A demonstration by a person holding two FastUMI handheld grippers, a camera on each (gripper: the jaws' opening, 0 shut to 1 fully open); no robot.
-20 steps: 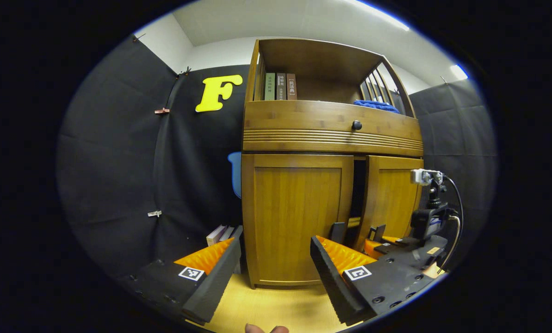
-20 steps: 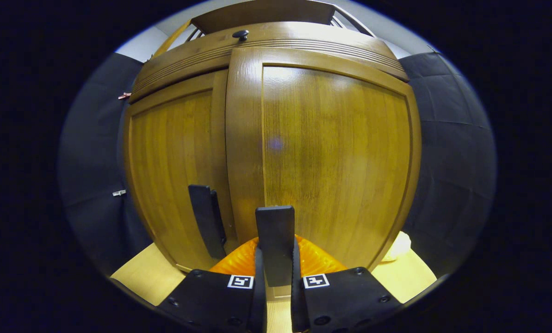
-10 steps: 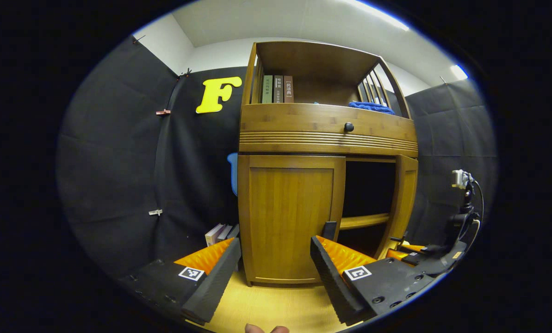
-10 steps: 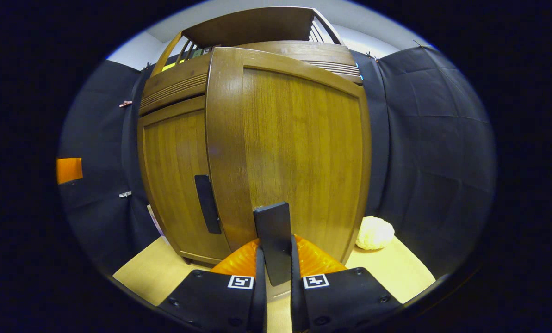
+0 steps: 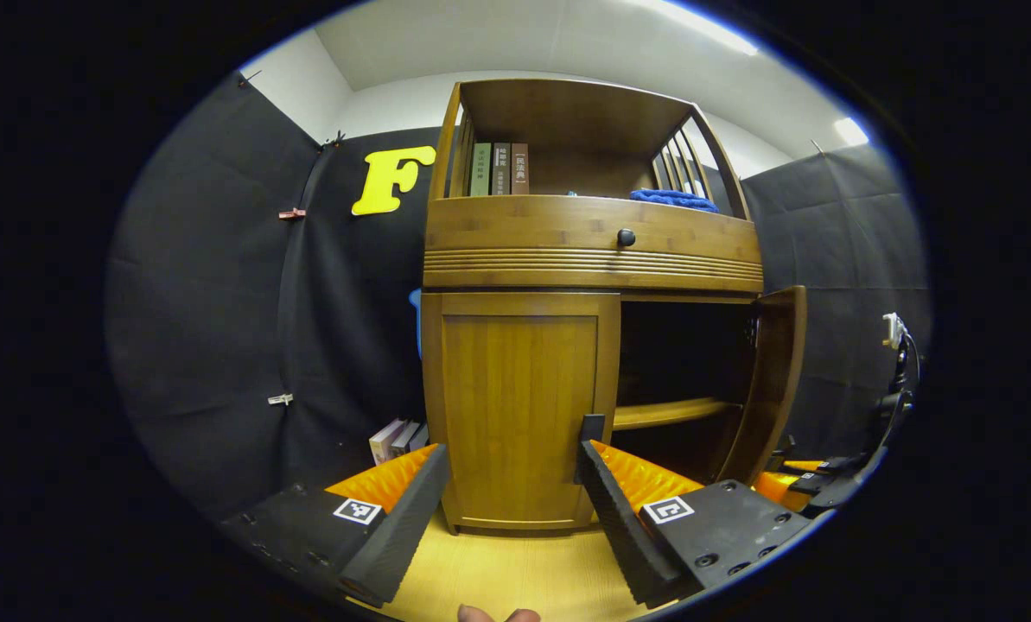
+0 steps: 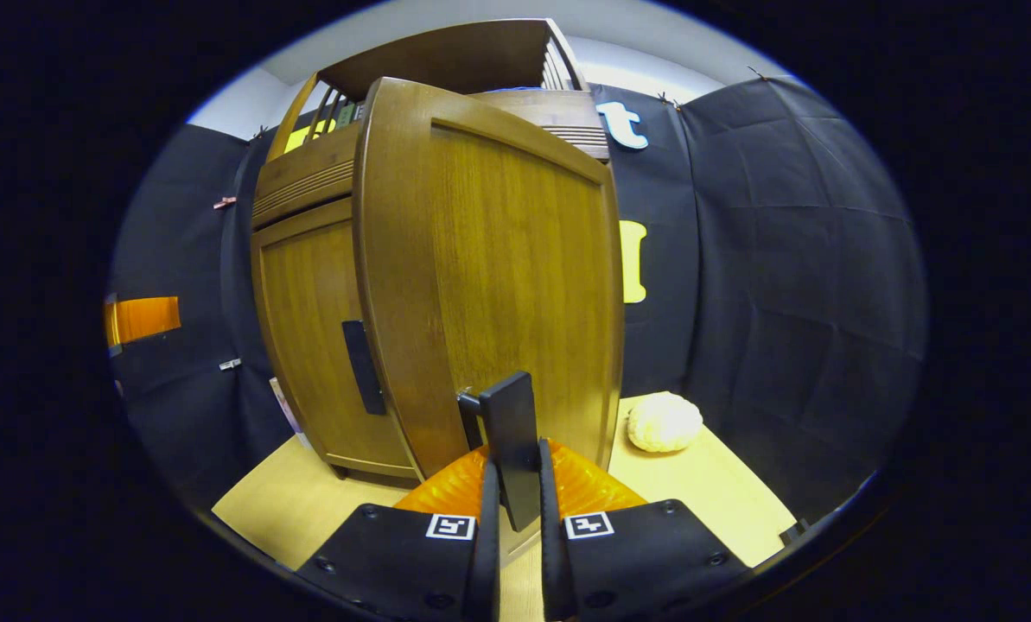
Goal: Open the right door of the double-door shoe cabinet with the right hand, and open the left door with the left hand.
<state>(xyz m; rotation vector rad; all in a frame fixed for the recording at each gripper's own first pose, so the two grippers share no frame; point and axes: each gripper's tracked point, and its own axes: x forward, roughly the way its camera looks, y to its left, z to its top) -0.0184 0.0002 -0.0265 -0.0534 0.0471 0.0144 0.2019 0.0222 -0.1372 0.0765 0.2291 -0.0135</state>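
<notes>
The wooden shoe cabinet [image 5: 567,259] stands ahead. Its left door [image 5: 515,415] is closed, with a dark handle [image 5: 590,436] at its inner edge. My left gripper [image 5: 506,505] is open in front of that door, apart from it. The right door [image 5: 774,380] is swung wide, baring a dark inside with a shelf [image 5: 666,413]. In the right gripper view that right door [image 6: 498,259] stands close ahead, and my right gripper [image 6: 515,510] is shut on its dark handle [image 6: 509,436]. The left door [image 6: 308,337] is behind it. The right gripper [image 5: 813,471] is low beside the open door.
Books [image 5: 498,168] and a blue cloth [image 5: 672,199] sit on the top shelf above a drawer with a round knob [image 5: 626,237]. More books [image 5: 394,439] lean by the cabinet's left foot. A pale round lump [image 6: 664,422] lies on the wooden floor [image 6: 722,501] to the right.
The right door has swung from slightly ajar to wide open, with my right gripper shut on its handle and moving outward with it. My left gripper stayed open and shifted slightly.
</notes>
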